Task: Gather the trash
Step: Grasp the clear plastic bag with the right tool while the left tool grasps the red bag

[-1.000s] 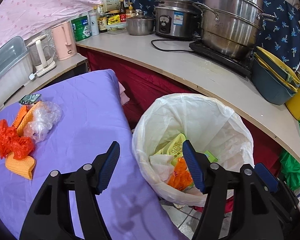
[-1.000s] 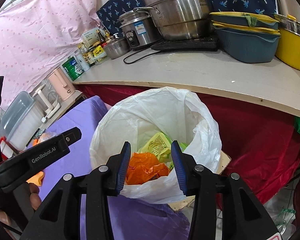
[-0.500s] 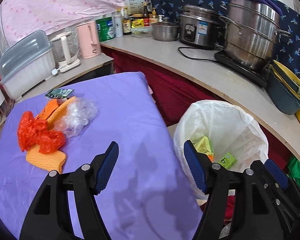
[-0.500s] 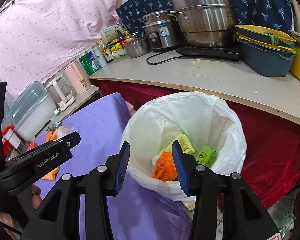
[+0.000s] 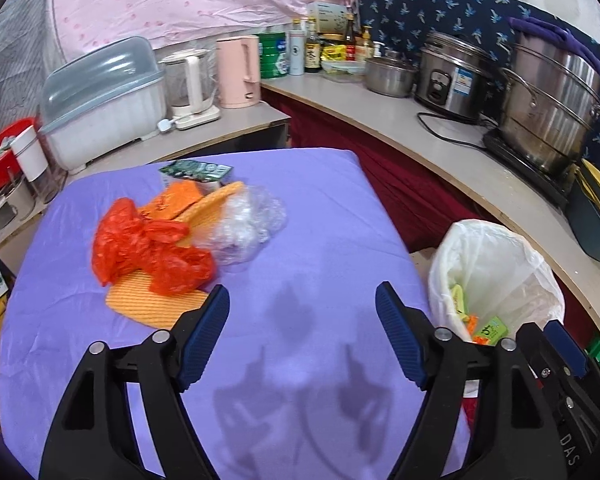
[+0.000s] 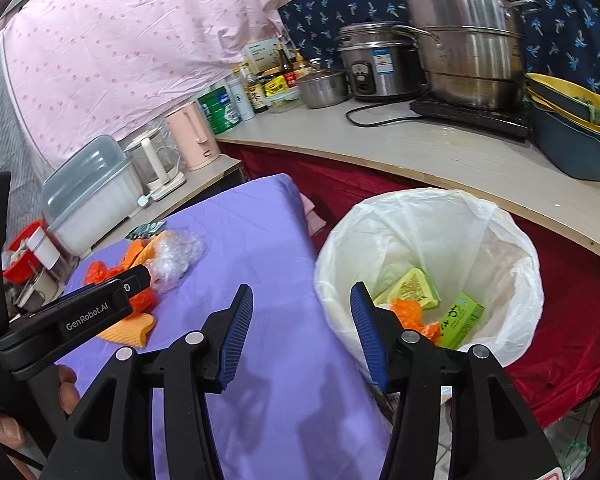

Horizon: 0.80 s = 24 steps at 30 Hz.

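While both jaws were opening with nothing between them, the left gripper and right gripper were held above the purple desk. An orange bag, crumpled clear plastic and yellow cloth were left piled there, with the lined bin just beside the desk.

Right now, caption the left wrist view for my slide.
Left gripper, jaws opening and empty, over the purple table facing the trash pile; lined bin at right.

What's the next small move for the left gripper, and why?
Probably reach forward and left to the orange plastic bag. The left gripper is empty with jaws opening over bare purple tablecloth, the pile of trash lies ahead of it, and the lined bin already holds earlier pieces.
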### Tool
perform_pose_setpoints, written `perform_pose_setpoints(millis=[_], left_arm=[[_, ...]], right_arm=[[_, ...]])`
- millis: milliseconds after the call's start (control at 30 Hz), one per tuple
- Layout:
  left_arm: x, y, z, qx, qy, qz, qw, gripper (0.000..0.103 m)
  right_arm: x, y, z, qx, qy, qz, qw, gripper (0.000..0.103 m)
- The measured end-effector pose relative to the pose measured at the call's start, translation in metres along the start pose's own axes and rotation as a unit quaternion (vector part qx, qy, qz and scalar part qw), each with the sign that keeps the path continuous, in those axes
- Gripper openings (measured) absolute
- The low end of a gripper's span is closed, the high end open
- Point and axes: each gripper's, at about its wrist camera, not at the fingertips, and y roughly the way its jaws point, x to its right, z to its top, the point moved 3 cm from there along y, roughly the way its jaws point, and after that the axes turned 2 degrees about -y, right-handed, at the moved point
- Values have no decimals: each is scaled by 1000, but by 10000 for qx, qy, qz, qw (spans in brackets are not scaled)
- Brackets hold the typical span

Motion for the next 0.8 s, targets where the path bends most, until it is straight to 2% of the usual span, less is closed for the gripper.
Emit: perform_pose_setpoints(millis=[600, 667, 800], left_arm=[[-127, 12, 2, -102, -639, 629, 9959, 80], [-141, 16, 2, -113, -726, 676, 9950, 86], [-165, 25, 4, -132, -889, 719, 9934, 87]], right_arm=[[-94, 46, -13, -412, -574, 415, 9966, 50], [-102, 53, -14, -461, -606, 456, 9961, 50], [-123, 73, -16, -568, -687, 549, 9945, 50]])
